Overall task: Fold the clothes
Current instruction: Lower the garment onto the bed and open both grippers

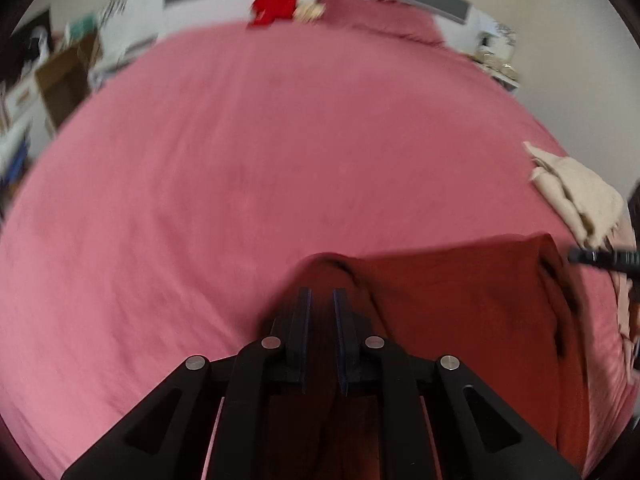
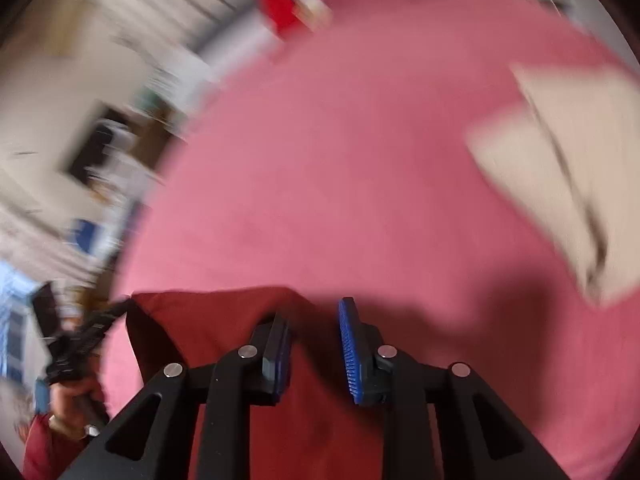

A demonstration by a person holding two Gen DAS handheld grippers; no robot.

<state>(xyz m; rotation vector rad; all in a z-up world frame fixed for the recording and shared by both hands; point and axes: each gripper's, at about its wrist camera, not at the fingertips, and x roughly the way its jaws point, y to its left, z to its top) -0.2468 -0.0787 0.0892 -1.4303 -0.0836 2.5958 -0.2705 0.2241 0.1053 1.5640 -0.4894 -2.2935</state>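
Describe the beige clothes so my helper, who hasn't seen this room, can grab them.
Start at the big pink bed. Follow its right-hand edge to the loose, crumpled beige clothes, just beyond the dark red garment. They are the only pale pile on the bed; the other fabrics are red or pink.

each fisheye camera sits just behind its gripper's two black fingers, looking forward and down, close over the wide pink bedsheet (image 1: 248, 152). both views share that sheet, the dark red cloth (image 1: 460, 300) and the beige folded garment (image 2: 560, 168).
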